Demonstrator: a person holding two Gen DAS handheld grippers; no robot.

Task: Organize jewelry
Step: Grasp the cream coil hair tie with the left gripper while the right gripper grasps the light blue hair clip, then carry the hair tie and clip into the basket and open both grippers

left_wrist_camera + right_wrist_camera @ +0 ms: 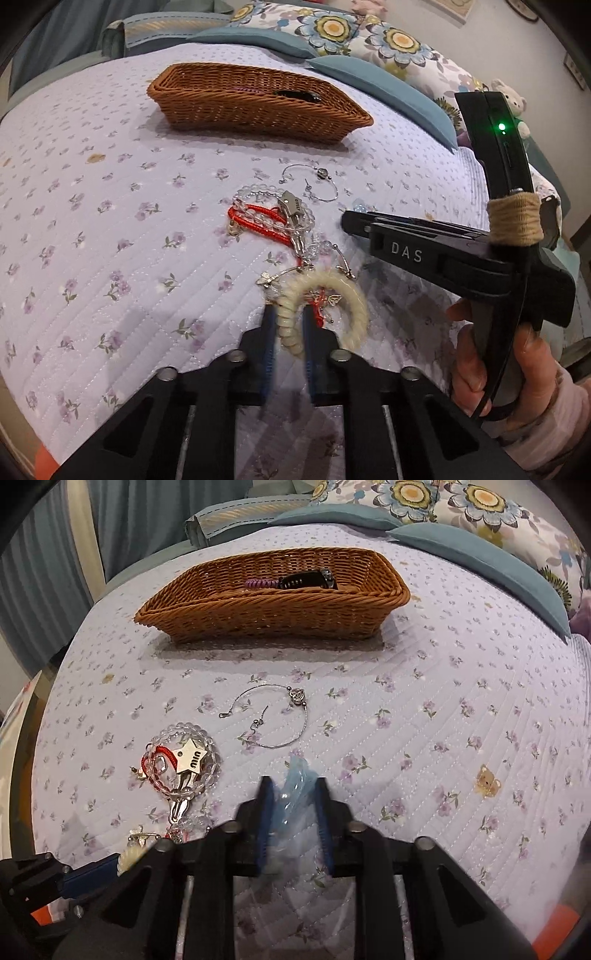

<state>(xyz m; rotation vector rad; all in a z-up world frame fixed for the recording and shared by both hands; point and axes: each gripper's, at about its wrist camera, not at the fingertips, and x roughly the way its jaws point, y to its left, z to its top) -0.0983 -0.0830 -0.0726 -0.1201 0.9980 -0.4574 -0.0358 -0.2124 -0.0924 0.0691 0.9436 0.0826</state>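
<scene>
Partly sorted: a purple coil tie [259, 583] and a dark clip [308, 579] already in the wicker basket [207, 605], with the silver chain bracelet [275, 716], clear bead bracelet [181, 764], red cord [255, 225] and star clip [190, 760] left loose on the quilt [443, 720]. Left gripper [288, 314] nearly closed, pinching the cream coil tie [321, 306]. Right gripper [293, 786] likewise narrowed on a pale blue translucent piece [299, 779].

1. Left gripper [287, 325] pinches cream coiled hair tie [325, 306] on quilt [110, 229].
2. Right gripper [349, 221] beside jewelry pile [273, 218].
3. Wicker basket [255, 110] behind, silver bracelet [314, 181] between.
</scene>
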